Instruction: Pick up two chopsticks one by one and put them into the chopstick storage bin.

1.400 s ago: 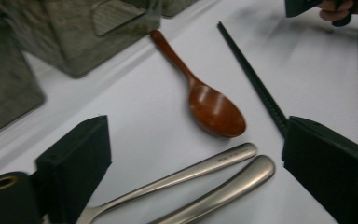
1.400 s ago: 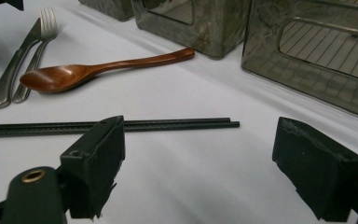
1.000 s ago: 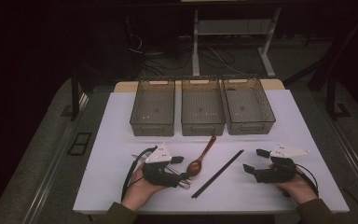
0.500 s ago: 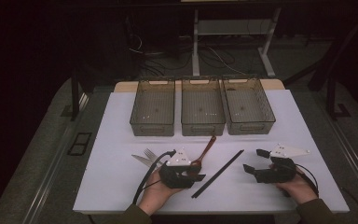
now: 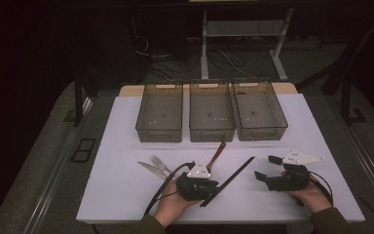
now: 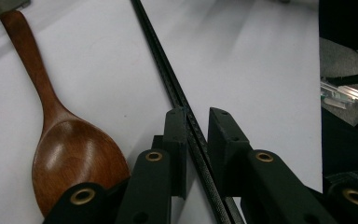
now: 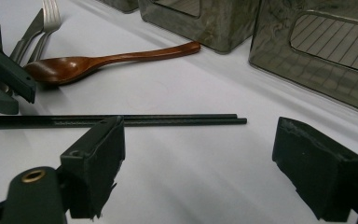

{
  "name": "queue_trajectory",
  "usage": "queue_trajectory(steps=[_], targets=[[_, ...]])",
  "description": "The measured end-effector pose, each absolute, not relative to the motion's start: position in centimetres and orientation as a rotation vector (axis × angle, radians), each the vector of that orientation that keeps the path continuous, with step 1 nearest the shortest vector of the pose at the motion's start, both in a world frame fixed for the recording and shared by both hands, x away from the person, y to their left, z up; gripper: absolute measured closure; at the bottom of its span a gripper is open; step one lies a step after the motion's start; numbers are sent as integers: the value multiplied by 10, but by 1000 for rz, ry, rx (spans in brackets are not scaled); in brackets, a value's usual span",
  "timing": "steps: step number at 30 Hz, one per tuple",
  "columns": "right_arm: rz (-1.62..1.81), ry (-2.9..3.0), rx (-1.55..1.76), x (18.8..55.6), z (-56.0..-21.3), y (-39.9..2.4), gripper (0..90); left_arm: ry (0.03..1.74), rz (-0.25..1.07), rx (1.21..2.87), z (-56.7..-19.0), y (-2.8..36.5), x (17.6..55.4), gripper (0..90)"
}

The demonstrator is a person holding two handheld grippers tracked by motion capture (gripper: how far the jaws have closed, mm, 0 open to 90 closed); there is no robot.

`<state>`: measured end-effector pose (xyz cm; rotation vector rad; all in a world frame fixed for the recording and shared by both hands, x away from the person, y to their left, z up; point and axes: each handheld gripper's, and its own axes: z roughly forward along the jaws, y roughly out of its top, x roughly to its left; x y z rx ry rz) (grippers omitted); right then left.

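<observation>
White table (image 5: 126, 195), unlabelled black chopsticks (image 5: 233, 171)

Bare table (image 5: 126, 190) lies open left of the fork (image 5: 159, 163) and knife (image 5: 151, 169), and between the chopsticks (image 5: 233, 173) and the right tongs (image 5: 265, 168). Three bins (image 5: 212, 117) wall off the far side; the spoon (image 5: 215, 155) lies just beside the chopsticks.

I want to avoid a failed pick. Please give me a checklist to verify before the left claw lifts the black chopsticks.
1. Chopsticks between the left claw jaws, which have just been closing: ok.
2. Pads pressing firmly on both sticks: cannot tell.
3. Wooden spoon outside the jaws: ok.
4. Right claw open, apart from the sticks: ok.
5. Fork and knife away from the lift path: ok.
6. Bins open for dropping: ok.
</observation>
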<state>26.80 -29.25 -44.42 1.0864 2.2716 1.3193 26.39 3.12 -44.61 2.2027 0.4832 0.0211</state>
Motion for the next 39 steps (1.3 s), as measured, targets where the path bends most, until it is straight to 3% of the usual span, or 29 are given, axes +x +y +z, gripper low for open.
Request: queue_trajectory(steps=[39], targets=[[1321,2267,1086,267,-443,-293,163,578,139,2216,-457,27,259,822]])
